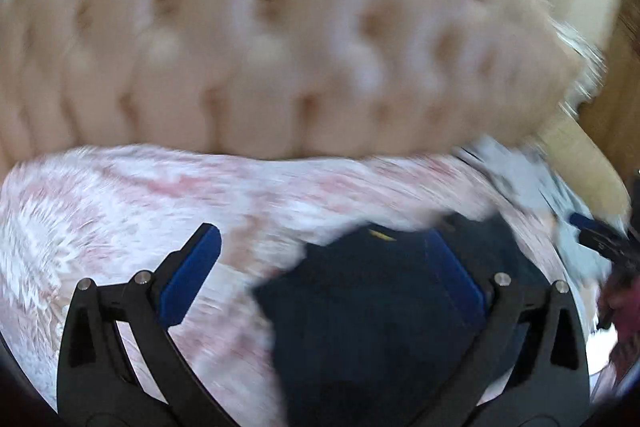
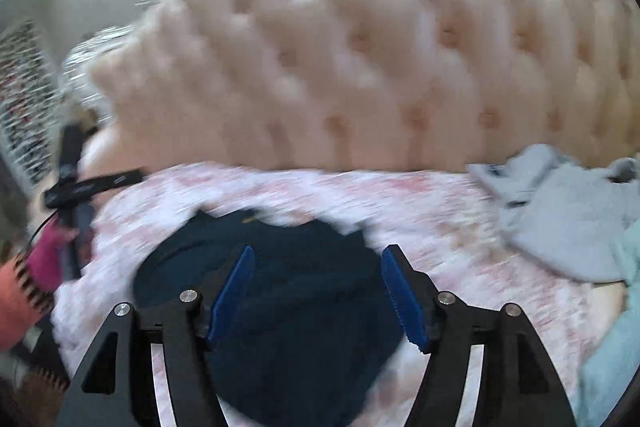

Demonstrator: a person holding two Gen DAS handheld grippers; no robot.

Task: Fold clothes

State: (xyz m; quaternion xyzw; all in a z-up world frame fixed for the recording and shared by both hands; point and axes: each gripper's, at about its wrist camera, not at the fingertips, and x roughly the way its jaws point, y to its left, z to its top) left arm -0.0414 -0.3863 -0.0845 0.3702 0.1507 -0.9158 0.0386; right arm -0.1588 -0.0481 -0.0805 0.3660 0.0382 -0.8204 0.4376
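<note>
A dark navy garment (image 1: 372,311) lies bunched on a pink and white patterned bedspread (image 1: 120,195). My left gripper (image 1: 324,259) is open and empty, its right finger over the garment's edge. In the right wrist view the same navy garment (image 2: 296,307) lies under and ahead of my right gripper (image 2: 318,275), which is open and empty above it. Both views are motion-blurred.
A cream tufted headboard (image 2: 380,47) stands behind the bed. Light grey clothes (image 2: 560,215) and a pale blue item (image 2: 616,355) lie at the right. The other gripper (image 1: 604,239) shows at the right edge of the left wrist view. A dark strap (image 2: 92,185) lies at the left.
</note>
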